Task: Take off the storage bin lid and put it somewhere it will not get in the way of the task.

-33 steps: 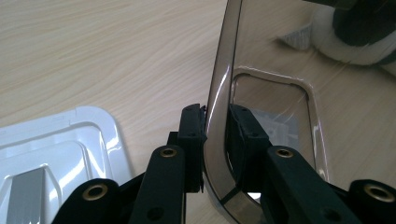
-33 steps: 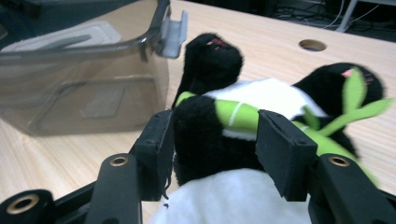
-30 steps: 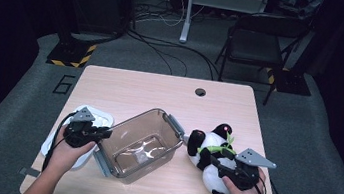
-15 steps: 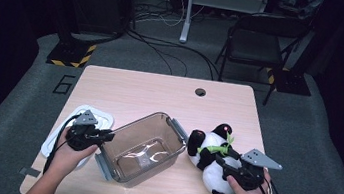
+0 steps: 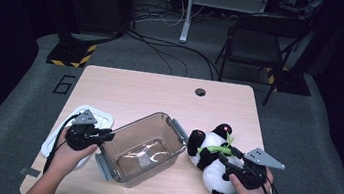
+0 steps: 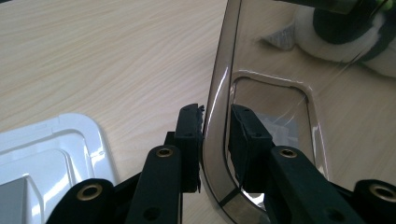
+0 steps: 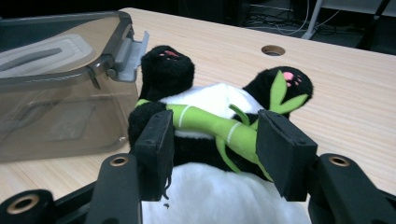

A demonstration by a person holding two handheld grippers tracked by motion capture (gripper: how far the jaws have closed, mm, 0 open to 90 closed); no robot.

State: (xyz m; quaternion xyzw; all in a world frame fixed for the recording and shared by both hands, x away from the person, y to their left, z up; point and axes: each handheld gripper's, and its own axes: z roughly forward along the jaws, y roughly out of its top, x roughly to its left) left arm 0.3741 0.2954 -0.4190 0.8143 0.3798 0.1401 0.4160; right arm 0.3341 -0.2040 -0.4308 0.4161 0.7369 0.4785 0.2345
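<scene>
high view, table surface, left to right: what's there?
white lid → left gripper → clear container → panda plush → right gripper

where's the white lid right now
In the high view the white lid lies flat at the table's left edge, just left of the clear container, partly under the left gripper.

One clear plastic container [image 5: 142, 148], one white lid [image 5: 81, 120] and one plush panda [image 5: 211, 163] — three things on one bench [image 5: 160, 93]. Two claws — left claw [image 5: 107, 135], right claw [image 5: 224, 160]. One folding chair [image 5: 253, 42] beyond.
</scene>
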